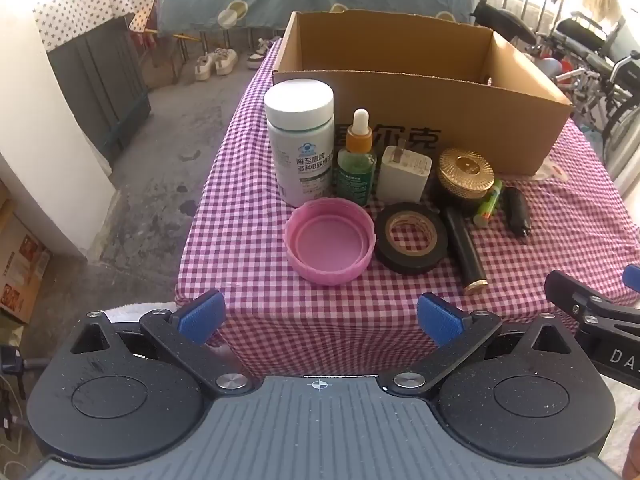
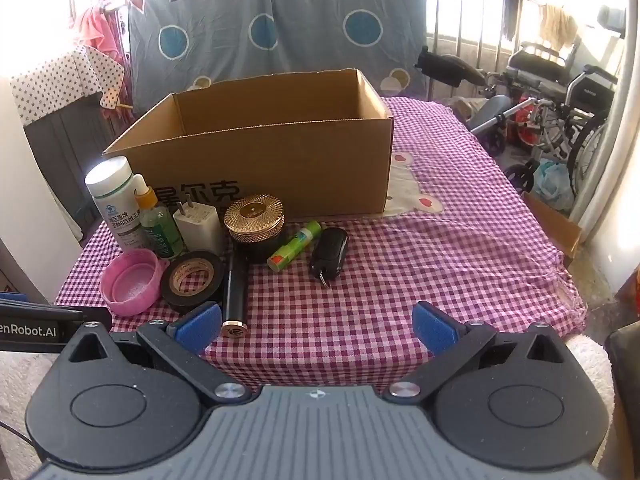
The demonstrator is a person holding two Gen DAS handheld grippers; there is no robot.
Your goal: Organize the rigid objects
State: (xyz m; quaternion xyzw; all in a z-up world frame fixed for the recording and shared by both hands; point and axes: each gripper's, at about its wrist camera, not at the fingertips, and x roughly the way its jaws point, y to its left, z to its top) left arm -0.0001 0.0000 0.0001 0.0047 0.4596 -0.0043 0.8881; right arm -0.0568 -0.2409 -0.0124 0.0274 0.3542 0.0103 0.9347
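The left gripper [image 1: 320, 316] is hovering over the near edge of the bench [image 1: 248, 200], its jaws standing wide apart with nothing between them; the right gripper [image 2: 318, 326] is doing the same a little to the right, jaws spread and empty.

A checked cloth [image 2: 440, 272] is covering the bench; an open cardboard box [image 1: 420, 92] is sitting at the back, and the objects are lining up just in front of its near wall. A white pill bottle [image 1: 300, 140] is standing upright at the left; beside it a green dropper bottle [image 1: 357, 164] and a white charger plug [image 1: 404, 176] are standing too; a gold-lidded black jar [image 1: 465, 174] is sitting further right. In the nearer row a pink lid [image 1: 330, 240] is lying open side up, touching or nearly touching a black tape roll [image 1: 412, 238]; a black tube [image 1: 466, 248] is lying beside the roll, its gold end pointing toward the grippers. A green stick [image 1: 489, 204] and a black car key [image 1: 517, 210] are lying to the right of the jar, apart from each other.
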